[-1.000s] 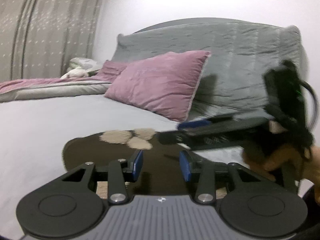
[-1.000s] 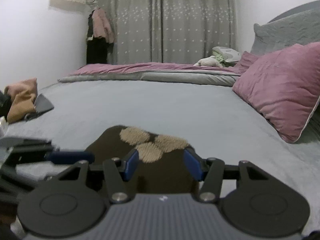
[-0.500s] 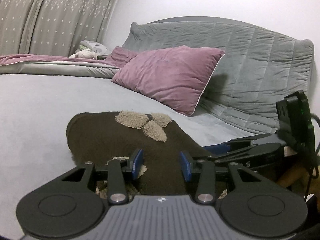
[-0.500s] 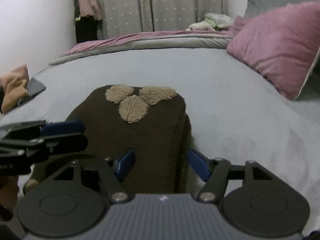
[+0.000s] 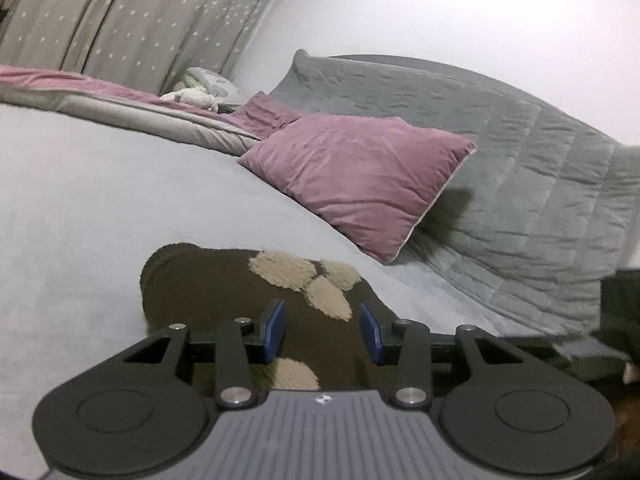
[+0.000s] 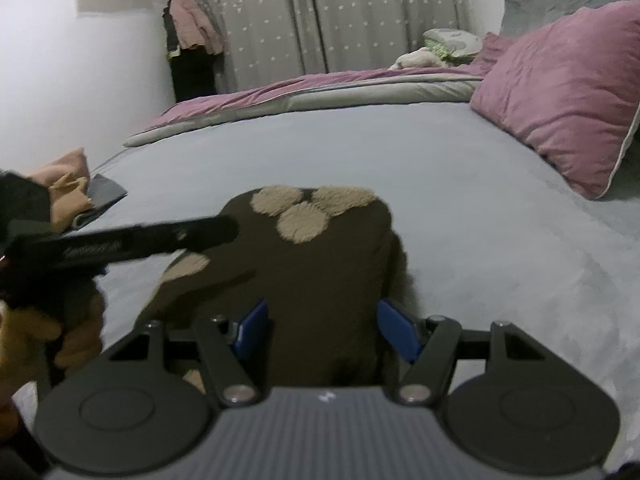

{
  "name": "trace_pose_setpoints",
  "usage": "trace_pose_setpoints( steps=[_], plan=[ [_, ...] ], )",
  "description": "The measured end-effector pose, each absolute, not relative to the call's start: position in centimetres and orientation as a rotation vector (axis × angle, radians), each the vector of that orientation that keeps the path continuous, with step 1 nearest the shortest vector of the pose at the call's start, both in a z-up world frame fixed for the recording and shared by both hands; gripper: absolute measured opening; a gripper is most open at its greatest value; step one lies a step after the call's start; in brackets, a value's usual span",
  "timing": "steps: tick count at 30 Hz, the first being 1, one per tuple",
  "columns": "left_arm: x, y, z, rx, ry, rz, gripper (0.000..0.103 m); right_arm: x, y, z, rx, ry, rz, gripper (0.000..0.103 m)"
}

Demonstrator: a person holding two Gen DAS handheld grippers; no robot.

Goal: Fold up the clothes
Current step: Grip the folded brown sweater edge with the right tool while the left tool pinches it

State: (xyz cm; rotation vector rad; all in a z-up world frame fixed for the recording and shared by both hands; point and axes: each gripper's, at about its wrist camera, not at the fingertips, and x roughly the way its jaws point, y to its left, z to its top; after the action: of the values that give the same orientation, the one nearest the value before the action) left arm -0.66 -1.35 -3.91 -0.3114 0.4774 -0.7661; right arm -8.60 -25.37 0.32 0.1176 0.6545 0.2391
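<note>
The wide bed with its pale grey-blue cover (image 6: 360, 152) fills both views, with a grey quilted headboard cushion (image 5: 500, 152) in the upper right of the left wrist view. A mauve velvet pillow (image 5: 360, 184) leans against that cushion, right of centre. In the middle left of the right wrist view a small heap of peach and grey cloth (image 6: 76, 188) waits at the bed's edge.

The task's thing, a dark brown fleecy garment with beige round patches (image 6: 312, 264), lies on the bed cover in the lower centre of both views, just ahead of the tongs. Half a second ago it spread wider; now it reads as a narrower, thicker block, and a beige patch shows underneath near the left tongs. I judge that a fold has just been laid over and this piece is nearly done.

The right tongs (image 6: 326, 330) stand spread, one blue pad to each side of the brown block, pinching nothing. The left tongs (image 5: 322, 332) are spread too, above the near edge of the garment; in the right wrist view they cross the middle left as a dark bar. Both have let go, so the next move is likely a tidy press or one more fold.
</note>
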Motion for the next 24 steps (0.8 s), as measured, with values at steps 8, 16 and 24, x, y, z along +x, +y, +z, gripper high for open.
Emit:
trace_pose_setpoints(
  steps=[8,16,24],
  plan=[
    [1.2,-0.3,-4.4,-0.391,0.482,-0.729,0.04,-9.2,-27.6,-0.2,0.237,0.701,0.278,0.066],
    [3.7,4.0,-5.7,-0.664,0.533,-0.628,0.052,-9.2,-30.2,-0.8,0.396,0.748,0.288,0.08],
    [5.1,4.6,-7.1,-0.786,0.641,-0.621,0.073,-8.4,-32.9,-1.7,0.61,0.782,0.279,0.09]
  ],
)
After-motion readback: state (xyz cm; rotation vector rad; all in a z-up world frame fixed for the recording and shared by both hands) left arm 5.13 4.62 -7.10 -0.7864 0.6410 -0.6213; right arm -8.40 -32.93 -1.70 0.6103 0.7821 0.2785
